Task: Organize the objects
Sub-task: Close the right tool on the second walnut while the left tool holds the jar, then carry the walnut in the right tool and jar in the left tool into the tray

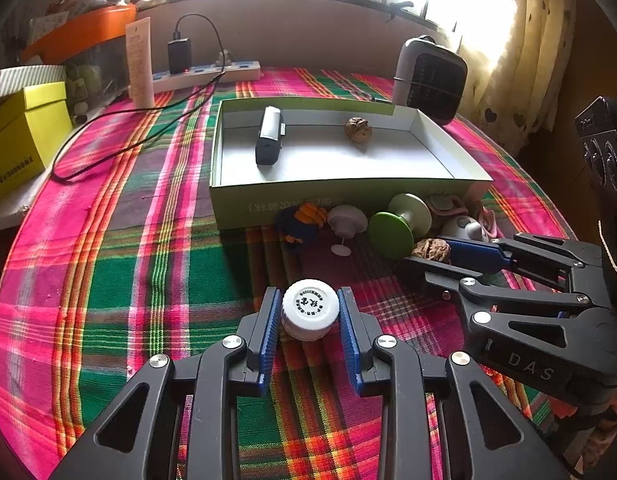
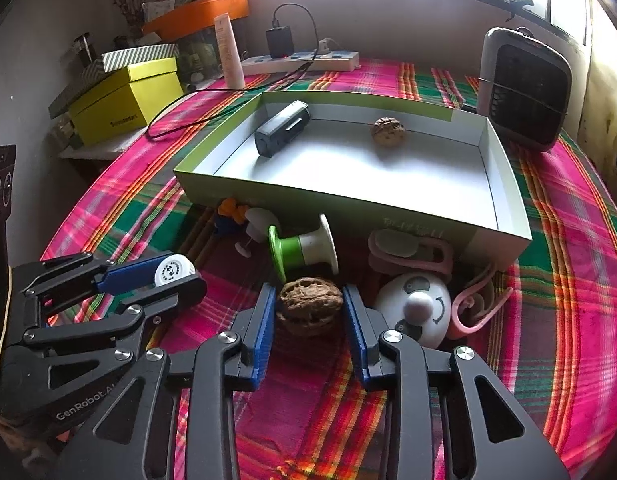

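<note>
My left hand-held gripper (image 1: 310, 312) clamps a white bottle (image 1: 310, 309); right hand-held gripper (image 2: 309, 306) pinches a walnut (image 2: 310, 305) near the bench middle, both for the box (image 2: 348, 200).

Black linkage grippers, blue ribbed fingers (image 1: 268, 328), silver screws.

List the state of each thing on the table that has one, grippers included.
left gripper: shut on the white bottle
right gripper: around the near walnut, pads at its sides
box: open, holding a dark device and another walnut
green spool: lying on its side
charger: plugged into the power strip
</note>
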